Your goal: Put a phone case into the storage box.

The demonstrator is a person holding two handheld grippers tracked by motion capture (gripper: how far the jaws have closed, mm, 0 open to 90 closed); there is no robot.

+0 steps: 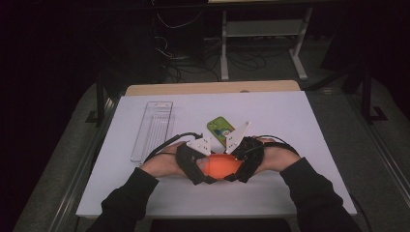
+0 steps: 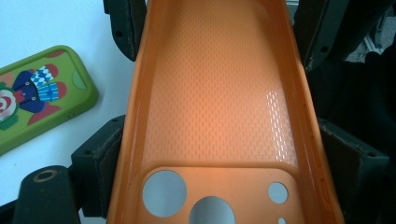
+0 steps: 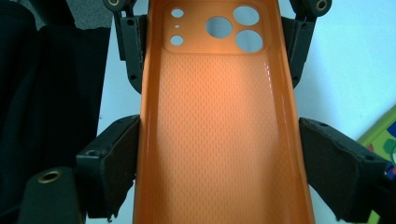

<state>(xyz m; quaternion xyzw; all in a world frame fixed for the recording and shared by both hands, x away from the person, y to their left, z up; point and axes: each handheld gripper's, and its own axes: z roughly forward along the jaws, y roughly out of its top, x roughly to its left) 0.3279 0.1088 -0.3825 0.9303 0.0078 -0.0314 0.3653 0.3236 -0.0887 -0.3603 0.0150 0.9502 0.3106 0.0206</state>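
An orange phone case [image 1: 220,166] is held between both grippers near the table's front edge, its textured inside facing the cameras. My left gripper [image 1: 196,166] is shut on the end with the camera holes; in the left gripper view its pads [image 2: 100,158] press on the case's [image 2: 210,93] long sides. My right gripper [image 1: 244,164] is shut on the other end, and in the right gripper view its pads [image 3: 114,158] clamp the case [image 3: 215,130] at both edges. Each gripper view shows the other gripper's jaws at the far end.
A green phone case with a clown picture [image 1: 221,129] lies on the white table [image 1: 280,116] just behind the grippers, also the green case [image 2: 37,93] in the left gripper view. A clear plastic tray [image 1: 152,128] lies at the left. Desks and cables stand beyond the table.
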